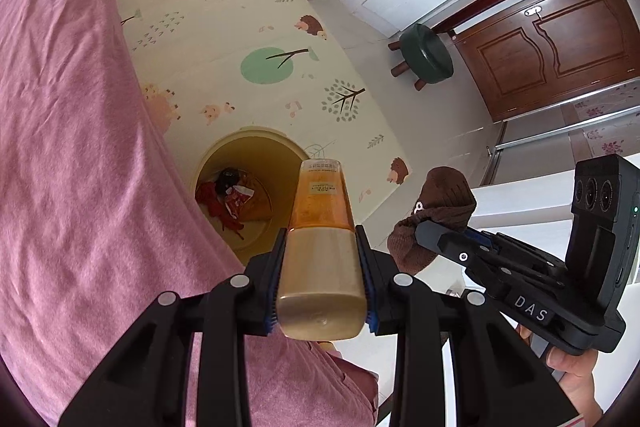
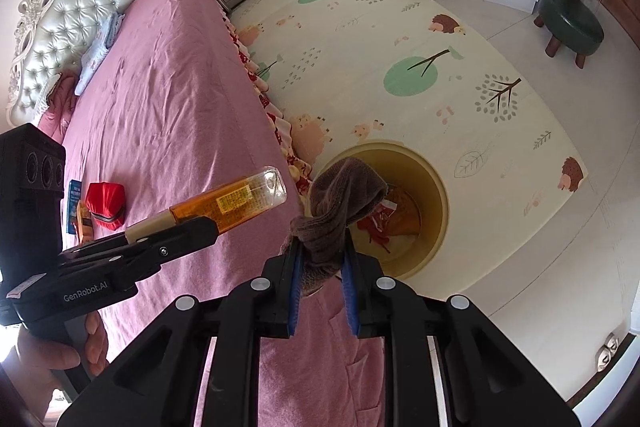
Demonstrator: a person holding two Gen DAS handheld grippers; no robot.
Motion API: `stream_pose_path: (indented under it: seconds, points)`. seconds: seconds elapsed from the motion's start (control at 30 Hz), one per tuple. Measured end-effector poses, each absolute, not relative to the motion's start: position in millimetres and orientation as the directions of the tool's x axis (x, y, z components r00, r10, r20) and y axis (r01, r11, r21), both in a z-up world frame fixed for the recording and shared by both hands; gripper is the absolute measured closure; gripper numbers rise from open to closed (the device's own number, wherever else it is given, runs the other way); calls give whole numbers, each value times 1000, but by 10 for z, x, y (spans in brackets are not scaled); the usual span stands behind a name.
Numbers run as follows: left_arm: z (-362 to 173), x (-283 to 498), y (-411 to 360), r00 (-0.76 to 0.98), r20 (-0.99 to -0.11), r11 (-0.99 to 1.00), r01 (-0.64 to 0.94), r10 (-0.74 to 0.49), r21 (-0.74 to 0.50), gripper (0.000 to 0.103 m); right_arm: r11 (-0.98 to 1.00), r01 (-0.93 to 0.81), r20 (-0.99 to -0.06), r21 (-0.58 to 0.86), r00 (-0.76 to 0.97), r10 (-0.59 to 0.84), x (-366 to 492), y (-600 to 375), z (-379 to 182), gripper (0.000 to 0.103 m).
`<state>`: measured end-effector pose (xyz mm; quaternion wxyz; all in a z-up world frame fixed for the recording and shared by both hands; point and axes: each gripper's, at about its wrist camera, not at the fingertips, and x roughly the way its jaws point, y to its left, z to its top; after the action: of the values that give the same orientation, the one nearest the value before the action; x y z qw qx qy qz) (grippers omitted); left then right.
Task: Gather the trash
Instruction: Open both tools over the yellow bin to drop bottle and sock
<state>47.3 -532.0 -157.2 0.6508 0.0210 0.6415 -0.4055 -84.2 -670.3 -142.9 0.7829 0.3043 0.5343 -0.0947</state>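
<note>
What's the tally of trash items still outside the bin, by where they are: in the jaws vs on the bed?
Held in jaws: 2 (orange bottle, brown sock)
On the pink bed: 3 (red pouch, blue box, yellow packet)
Total: 5

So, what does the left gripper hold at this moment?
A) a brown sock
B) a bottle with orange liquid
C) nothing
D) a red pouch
B: the left gripper is shut on the bottle with orange liquid, its pads pressing on the pale cap end, above the yellow bin.
</note>
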Motion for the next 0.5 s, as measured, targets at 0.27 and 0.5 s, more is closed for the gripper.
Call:
stream_pose_path:
  seconds: [0.27, 0.5]
  points:
    - [-1556, 523, -5487, -112, -876, 660, 615, -468, -431, 25, 758, 514, -881, 402, 441, 168, -972, -6916, -1425, 50]
    - [-1475, 424, -5316, -100, -888, 644, 652, -449, -399, 23, 766, 500, -879, 404, 442, 176, -951, -6734, -1373, 43]
